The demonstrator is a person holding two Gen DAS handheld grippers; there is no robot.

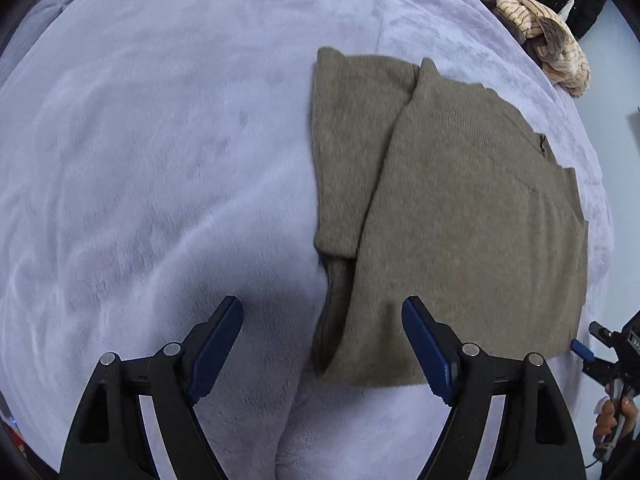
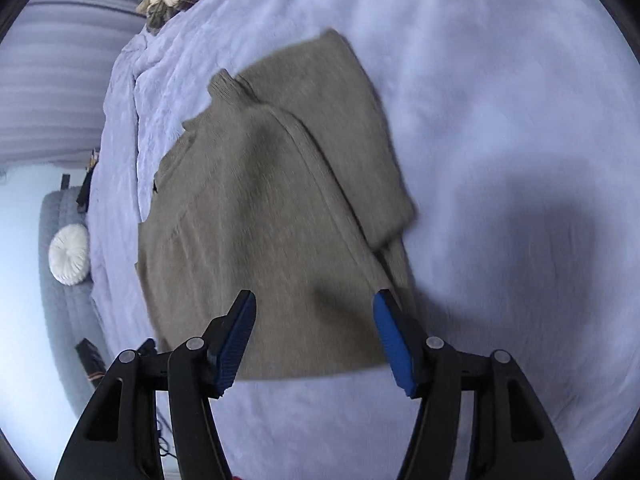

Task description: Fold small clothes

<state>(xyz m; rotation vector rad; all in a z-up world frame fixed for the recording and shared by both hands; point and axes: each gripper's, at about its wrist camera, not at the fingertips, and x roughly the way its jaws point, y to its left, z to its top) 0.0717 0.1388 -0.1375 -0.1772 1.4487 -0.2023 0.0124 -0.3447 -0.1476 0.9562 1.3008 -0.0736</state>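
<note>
Sweater (image 1: pixel 460 208) lies part-folded on bed (image 1: pixel 160 160); left gripper (image 1: pixel 322 348) and right gripper (image 2: pixel 314 338), both wide and empty, should pinch its near hem evenly

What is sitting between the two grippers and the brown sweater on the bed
Nothing visible. The left gripper and right gripper both hang open just above the brown sweater, with only bare blanket around.

A pale lilac plush blanket (image 1: pixel 160 160) covers the bed and fills most of both views. A heap of striped and dark clothes (image 1: pixel 540 40) lies at its far edge. Beside the bed stands a grey upholstered seat (image 2: pixel 60 300) bearing a round white cushion (image 2: pixel 69 254); behind it, a pale wall (image 2: pixel 20 240) in soft daylight
</note>
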